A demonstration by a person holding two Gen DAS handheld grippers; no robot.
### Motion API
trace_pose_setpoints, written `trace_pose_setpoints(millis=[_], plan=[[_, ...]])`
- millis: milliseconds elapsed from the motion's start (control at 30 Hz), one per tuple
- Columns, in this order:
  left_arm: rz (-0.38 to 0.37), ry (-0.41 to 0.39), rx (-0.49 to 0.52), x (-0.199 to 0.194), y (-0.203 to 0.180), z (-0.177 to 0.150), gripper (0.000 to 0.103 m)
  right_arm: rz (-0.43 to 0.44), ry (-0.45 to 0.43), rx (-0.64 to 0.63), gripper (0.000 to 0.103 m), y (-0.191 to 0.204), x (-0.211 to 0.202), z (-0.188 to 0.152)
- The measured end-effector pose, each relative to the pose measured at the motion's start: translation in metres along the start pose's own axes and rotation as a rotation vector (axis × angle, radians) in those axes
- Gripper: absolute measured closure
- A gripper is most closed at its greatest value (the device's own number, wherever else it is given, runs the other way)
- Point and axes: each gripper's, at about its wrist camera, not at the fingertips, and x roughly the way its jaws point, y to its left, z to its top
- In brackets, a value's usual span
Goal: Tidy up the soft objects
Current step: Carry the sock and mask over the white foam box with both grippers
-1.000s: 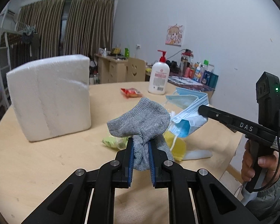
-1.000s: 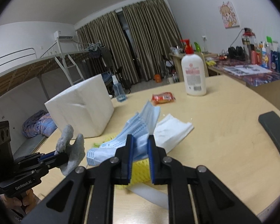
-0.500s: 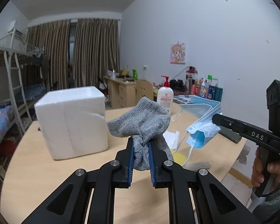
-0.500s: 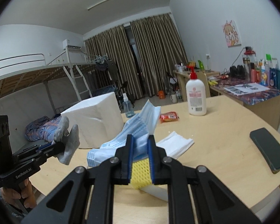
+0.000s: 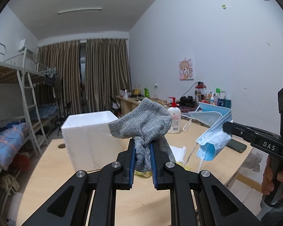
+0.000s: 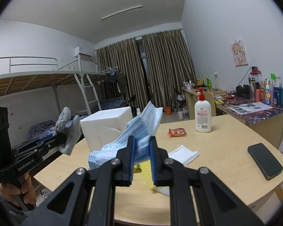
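My left gripper (image 5: 142,146) is shut on a grey knit sock (image 5: 141,124) and holds it up above the wooden table (image 5: 69,173). It also shows at the left of the right wrist view (image 6: 66,141), with the sock (image 6: 71,131) hanging from it. My right gripper (image 6: 141,141) is shut on several blue face masks (image 6: 139,130) lifted off the table. In the left wrist view the masks (image 5: 213,139) hang from the right gripper (image 5: 226,127) at the right. A white foam box (image 5: 88,137) stands on the table behind the sock.
On the table (image 6: 226,146) lie a white mask (image 6: 183,153), a yellow mesh sponge (image 6: 147,171), a red snack packet (image 6: 177,131), a lotion pump bottle (image 6: 202,118) and a dark phone (image 6: 265,161). A bunk bed (image 6: 37,86) stands left, a cluttered desk (image 6: 254,107) right.
Both grippers have risen well above the table with the sock and the masks still held. The views have tilted up, showing more of the room and ceiling.
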Motion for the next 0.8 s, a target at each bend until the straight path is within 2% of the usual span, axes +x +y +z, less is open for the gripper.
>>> trace_pose_setpoints(millis=[300,800], plan=[[0.051,-0.033,0.008,-0.029,0.005,0.005,0.088,0.028,-0.037,-0.040,0.085,0.017,-0.011,0.004],[0.120,-0.035,-0.014,-0.036,0.030,0.006,0.088,0.104,-0.029,-0.081,0.085,0.044,0.010,0.008]])
